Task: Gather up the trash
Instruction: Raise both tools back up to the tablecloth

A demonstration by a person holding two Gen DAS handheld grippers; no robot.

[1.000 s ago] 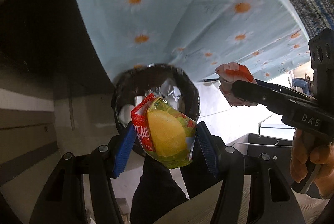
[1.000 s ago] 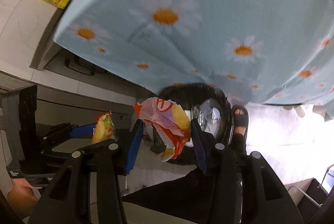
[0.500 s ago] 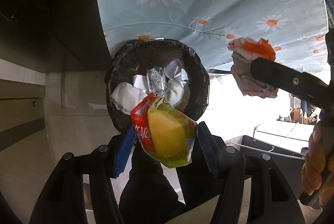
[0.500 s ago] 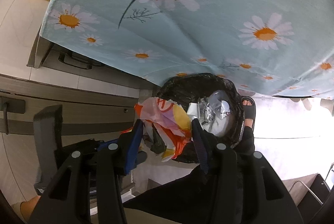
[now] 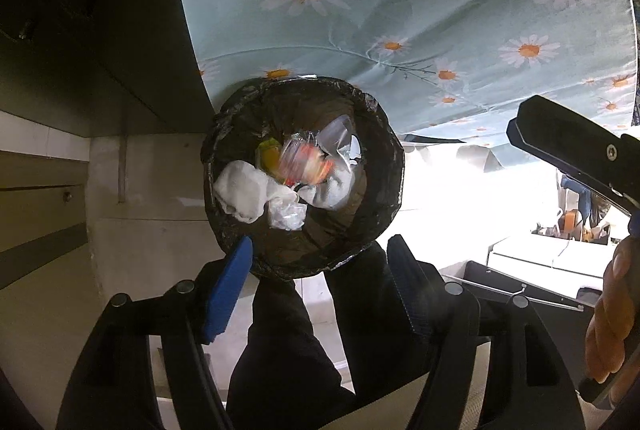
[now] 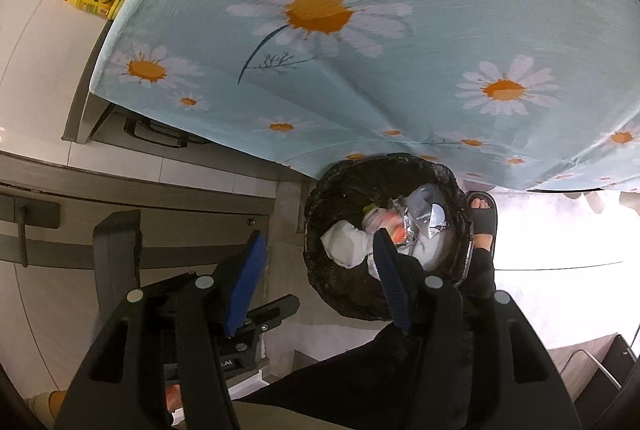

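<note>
Wrappers (image 5: 298, 165) blurred in bin (image 5: 384, 197); orientation unclear; 2 grippers empty.

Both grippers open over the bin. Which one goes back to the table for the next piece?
Right, probably. The right gripper sits beside the black-lined round trash bin, daisy-print tablecloth filling its view; the left gripper is centred on the bin.

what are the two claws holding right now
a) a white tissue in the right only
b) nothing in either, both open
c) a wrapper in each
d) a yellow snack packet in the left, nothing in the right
b: the left claw and right claw both stand open and empty above the black-lined bin, where wrappers lie among white tissue.
</note>
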